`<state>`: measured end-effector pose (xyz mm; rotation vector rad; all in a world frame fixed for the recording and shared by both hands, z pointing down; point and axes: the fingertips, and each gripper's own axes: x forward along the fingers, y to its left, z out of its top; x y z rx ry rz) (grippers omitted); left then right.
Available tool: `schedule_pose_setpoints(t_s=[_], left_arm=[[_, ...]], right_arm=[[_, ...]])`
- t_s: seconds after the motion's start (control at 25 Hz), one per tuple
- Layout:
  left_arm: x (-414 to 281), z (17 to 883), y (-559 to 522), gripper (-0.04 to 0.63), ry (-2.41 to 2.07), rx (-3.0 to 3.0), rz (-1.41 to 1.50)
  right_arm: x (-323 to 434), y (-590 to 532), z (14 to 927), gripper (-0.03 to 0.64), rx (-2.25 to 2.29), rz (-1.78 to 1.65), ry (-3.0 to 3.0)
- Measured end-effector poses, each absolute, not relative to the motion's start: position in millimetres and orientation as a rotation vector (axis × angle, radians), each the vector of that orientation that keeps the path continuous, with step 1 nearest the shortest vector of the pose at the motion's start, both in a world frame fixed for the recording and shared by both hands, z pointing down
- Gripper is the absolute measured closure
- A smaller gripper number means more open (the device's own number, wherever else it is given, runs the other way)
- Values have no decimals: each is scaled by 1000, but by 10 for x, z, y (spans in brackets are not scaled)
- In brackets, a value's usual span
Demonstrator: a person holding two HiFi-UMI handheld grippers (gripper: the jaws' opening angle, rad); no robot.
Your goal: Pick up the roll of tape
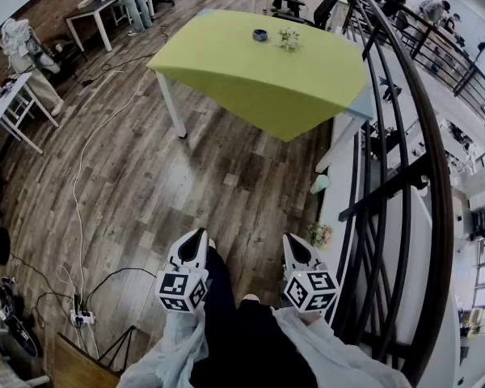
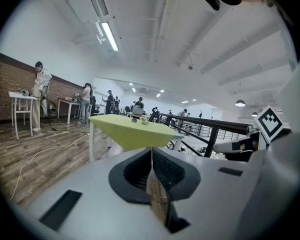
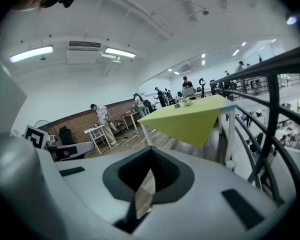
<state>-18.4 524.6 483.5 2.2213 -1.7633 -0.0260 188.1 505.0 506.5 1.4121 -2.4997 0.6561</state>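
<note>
Green table [image 1: 259, 83] with tape roll [image 1: 260, 35]

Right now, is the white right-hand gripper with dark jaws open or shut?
Shut: the right gripper has its dark jaws pressed together, nothing between them.

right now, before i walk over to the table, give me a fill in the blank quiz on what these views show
1. The roll of tape lies on the ___ table, beside a small plant.
2. The left gripper and the right gripper both have their jaws ___, with nothing between them.
3. The black railing stands on the person's ___ side.
4. The floor is laid with ___ planks.

Missing words: green; shut; right; wooden
</note>
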Motion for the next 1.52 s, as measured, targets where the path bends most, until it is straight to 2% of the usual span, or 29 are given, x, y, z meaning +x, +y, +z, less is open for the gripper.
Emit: schedule_pose_setpoints(t_s=[0.36, 0.88, 1.16, 1.52], left_arm=[[96, 4750, 5773, 572, -1787, 2254, -21], [283, 4695, 5955, 572, -1814, 2253, 10], [250, 4726, 5810, 572, -1825, 2240, 21], [-85, 4792, 5086, 572, -1835, 2229, 24]], right_arm=[[2100, 5514, 4893, 609, 1468, 599, -2610], [2177, 5663, 4795, 607, 1403, 549, -2630], [2199, 5461, 4839, 608, 1401, 560, -2611], [1863, 4758, 4928, 607, 1400, 530, -2596]])
